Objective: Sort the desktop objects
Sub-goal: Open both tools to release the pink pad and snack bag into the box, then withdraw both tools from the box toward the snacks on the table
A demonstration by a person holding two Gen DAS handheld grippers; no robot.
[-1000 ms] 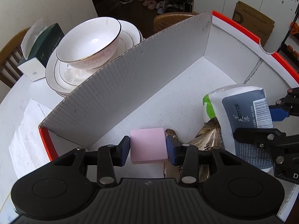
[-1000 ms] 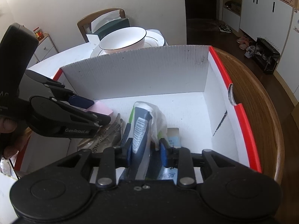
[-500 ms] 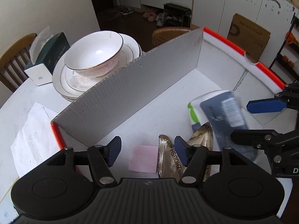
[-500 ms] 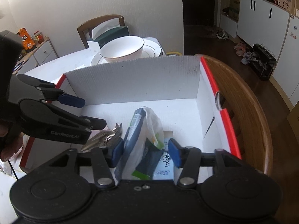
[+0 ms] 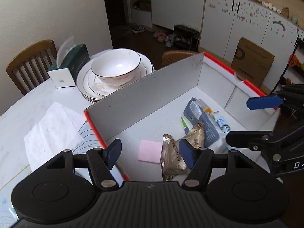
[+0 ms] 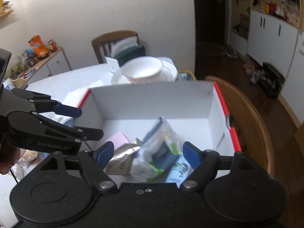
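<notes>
Inside box: pink pad, foil packet, blue pouch lie released. Left gripper, right gripper jaws just opened, empty. Lift clear before next pick.

Home dining room: bowl on plates, tissue box, wooden chair, white cabinets, shoes on floor.

Sticky pad and packets in box
</notes>
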